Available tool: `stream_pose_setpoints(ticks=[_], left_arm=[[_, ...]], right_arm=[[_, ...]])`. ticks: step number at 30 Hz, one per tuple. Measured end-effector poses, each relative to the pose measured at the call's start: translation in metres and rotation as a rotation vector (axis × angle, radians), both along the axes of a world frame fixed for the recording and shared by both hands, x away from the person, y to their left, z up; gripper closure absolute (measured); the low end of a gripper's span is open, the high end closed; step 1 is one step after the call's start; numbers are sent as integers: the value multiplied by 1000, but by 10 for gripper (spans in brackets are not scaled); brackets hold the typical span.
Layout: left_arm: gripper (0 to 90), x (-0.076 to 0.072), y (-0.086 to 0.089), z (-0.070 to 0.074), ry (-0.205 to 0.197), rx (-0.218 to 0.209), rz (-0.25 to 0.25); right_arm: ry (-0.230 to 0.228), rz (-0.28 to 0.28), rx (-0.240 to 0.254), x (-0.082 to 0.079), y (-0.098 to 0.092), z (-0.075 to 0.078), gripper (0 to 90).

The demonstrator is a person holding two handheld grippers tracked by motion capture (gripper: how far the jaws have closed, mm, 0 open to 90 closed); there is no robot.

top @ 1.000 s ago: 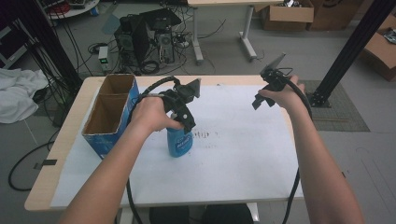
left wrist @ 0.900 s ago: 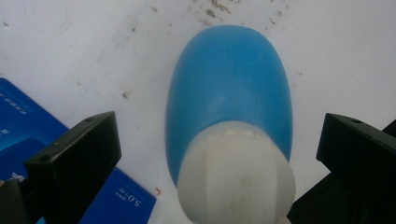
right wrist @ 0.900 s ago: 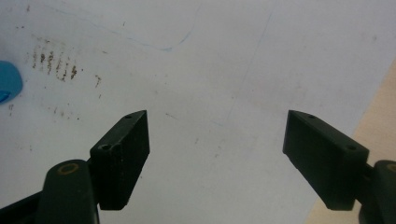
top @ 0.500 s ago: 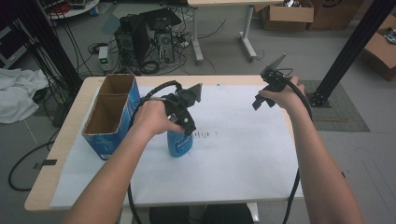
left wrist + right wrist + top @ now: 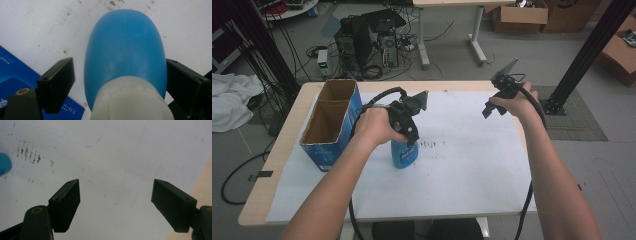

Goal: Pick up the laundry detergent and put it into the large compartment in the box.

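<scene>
The bench is covered by a white sheet, and all places below are given relative to the blue bottle, which stands upright on that sheet near its middle. An open-topped blue carton stands close beside the bottle, on the side of the left forearm. The largest risk is judged to be a toppling of the bottle: the body is rounded and smooth, and a lopsided squeeze could push it over or toward the carton. A lesser risk is a slip, since the grip is taken high, near the white cap, where the shoulder tapers. The left gripper is held directly above the bottle, pointing down; its jaws have just been closing and now straddle the shoulder. In the left gripper view one jaw appears to touch the blue wall while a narrow gap is seen at the other, so no firm hold is yet made. The right gripper is held well apart from the bottle, above bare sheet, its jaws wide and empty.
</scene>
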State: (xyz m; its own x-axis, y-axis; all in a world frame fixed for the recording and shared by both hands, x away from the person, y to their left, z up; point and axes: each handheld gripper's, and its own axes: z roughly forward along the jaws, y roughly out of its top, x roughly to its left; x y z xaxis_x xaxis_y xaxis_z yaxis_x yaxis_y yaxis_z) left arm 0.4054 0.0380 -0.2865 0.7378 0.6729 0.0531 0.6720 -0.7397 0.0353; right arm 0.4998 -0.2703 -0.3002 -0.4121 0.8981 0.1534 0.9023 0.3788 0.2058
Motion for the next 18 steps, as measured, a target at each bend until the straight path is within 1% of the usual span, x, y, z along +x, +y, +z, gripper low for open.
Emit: stream_pose_setpoints(ticks=[4,7,18], left_arm=[[155,0,0,0,0,2,1],[158,0,0,-1,4,9,-1],[189,1,0,-1,5,7,5]], right_arm=[[3,-5,1,0,0,0,234],[0,1,-1,0,0,-1,234],[1,0,0,0,1,-1,235]])
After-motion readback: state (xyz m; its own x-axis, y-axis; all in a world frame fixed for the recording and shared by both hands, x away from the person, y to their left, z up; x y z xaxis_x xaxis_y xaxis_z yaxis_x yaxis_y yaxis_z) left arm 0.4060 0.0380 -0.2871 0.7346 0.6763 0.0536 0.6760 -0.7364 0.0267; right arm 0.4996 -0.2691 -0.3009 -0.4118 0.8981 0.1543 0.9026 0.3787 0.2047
